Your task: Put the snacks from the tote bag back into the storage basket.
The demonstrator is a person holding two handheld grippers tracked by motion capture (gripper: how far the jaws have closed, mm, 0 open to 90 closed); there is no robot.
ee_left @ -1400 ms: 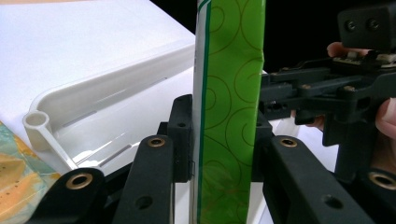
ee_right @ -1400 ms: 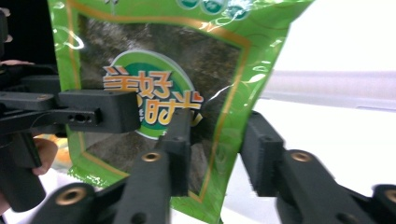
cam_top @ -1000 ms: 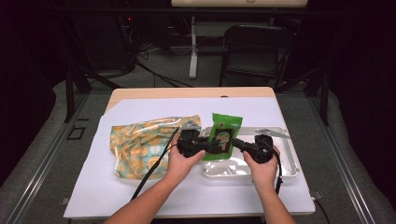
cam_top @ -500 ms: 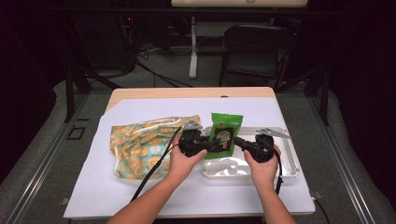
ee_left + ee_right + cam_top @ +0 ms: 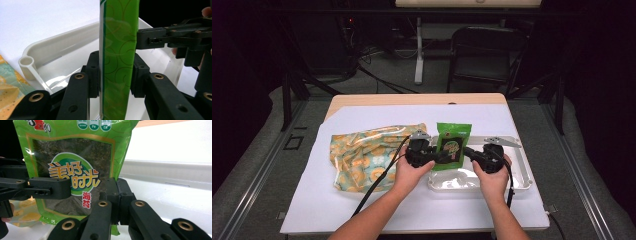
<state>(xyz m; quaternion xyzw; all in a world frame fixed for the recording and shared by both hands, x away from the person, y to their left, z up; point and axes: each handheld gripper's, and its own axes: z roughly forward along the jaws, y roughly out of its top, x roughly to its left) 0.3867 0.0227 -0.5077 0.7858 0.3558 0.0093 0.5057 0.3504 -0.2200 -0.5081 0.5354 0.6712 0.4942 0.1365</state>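
While my right jaws point(image 5: 117, 195) stay clamped on the green packet point(image 5: 75, 170) edge, my left jaws point(image 5: 116, 75) have just been opening around its other side, pads barely off it. Upright above the tray point(image 5: 522, 175), it still needs setting down.

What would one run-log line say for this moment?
held: green snack packet, upright over white tray | right gripper: shut on packet edge | left gripper: jaws just been opening, packet between them | patterned bag: beside tray

A white-covered table point(image 5: 362, 210) carries a patterned orange-and-teal bag point(image 5: 367, 157) beside a white tray point(image 5: 523, 172).
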